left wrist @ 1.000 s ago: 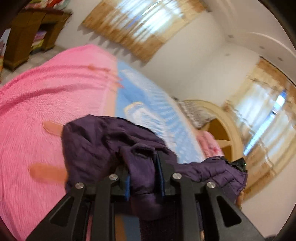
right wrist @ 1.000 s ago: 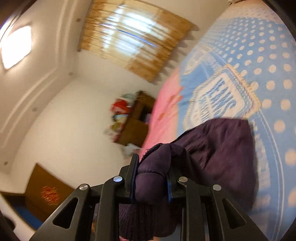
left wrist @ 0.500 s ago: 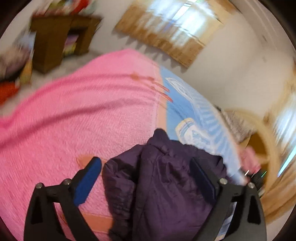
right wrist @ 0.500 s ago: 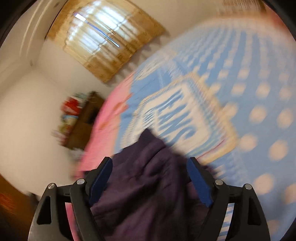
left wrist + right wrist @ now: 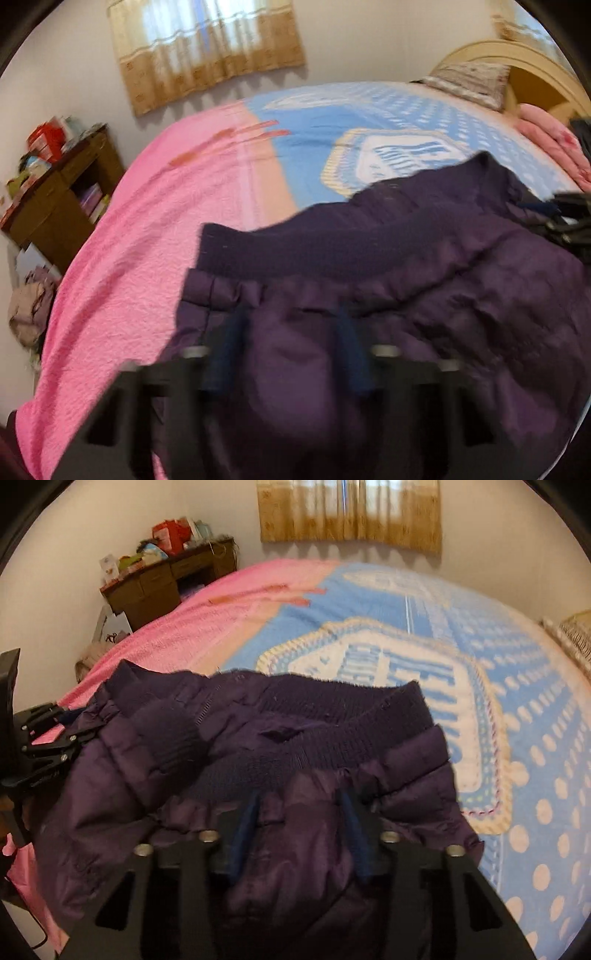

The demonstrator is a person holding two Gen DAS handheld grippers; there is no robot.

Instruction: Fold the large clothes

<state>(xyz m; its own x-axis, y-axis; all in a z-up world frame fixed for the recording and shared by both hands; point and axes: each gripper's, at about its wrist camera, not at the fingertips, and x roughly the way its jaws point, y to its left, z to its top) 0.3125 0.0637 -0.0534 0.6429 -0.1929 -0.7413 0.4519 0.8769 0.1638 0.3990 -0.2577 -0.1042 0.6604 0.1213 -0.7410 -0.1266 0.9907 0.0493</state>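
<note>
A dark purple padded jacket (image 5: 406,258) with a ribbed knit band lies bunched on the bed, across the seam between the pink and the blue blanket. My left gripper (image 5: 288,350), blurred, is closing its jaws, and a fold of the jacket just below the knit band fills the gap. In the right wrist view the jacket (image 5: 184,757) spreads left, and my right gripper (image 5: 301,827) is closing on a puffy fold under the band. Each gripper shows at the edge of the other's view: the right gripper (image 5: 561,221) and the left gripper (image 5: 48,734).
The pink blanket (image 5: 147,240) covers the bed's left part, the blue dotted blanket (image 5: 517,701) its right. A cluttered brown desk (image 5: 166,579) stands against the far wall. A pillow (image 5: 469,81) and cream headboard (image 5: 517,66) lie at the far right.
A second ago both grippers held raised bunches of jacket. They let go and spread wide, the jacket dropped onto the bed, and now both have come down and closed in on it by the knit band.
</note>
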